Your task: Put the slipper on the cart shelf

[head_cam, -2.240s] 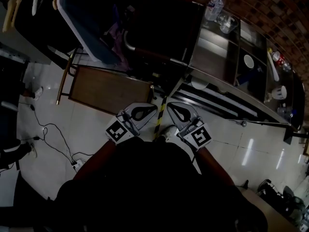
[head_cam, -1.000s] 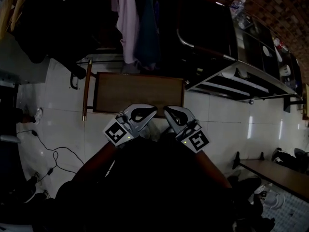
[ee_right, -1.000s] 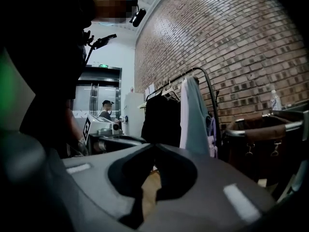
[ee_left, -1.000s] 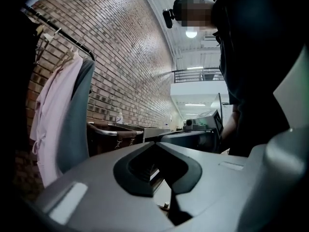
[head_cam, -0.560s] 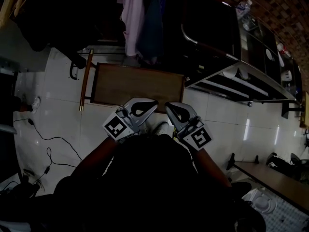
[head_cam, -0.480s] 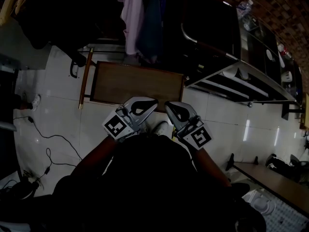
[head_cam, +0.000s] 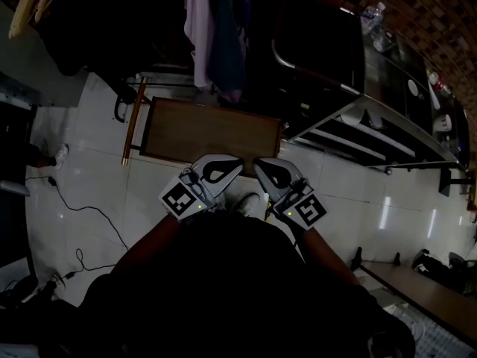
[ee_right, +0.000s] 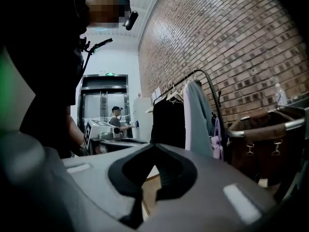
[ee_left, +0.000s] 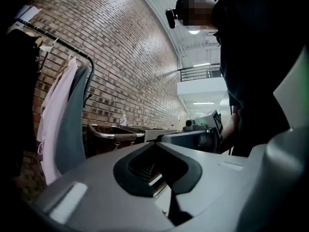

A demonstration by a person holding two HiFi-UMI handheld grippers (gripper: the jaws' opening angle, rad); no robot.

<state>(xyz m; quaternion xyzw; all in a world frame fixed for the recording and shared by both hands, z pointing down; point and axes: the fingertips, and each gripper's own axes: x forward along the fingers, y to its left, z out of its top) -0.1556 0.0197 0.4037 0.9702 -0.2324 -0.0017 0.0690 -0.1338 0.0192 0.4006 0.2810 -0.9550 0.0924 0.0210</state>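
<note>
The left gripper (head_cam: 232, 162) and the right gripper (head_cam: 259, 165) had jaws pressed together on nothing, near the cart shelf (head_cam: 212, 131). No slipper showed in any view — probably light, soft and floppy, best pinched at the strap or 1 sole edge.

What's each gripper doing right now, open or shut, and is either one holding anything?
Left gripper: shut, nothing between its jaws.
Right gripper: shut, nothing between its jaws.
</note>
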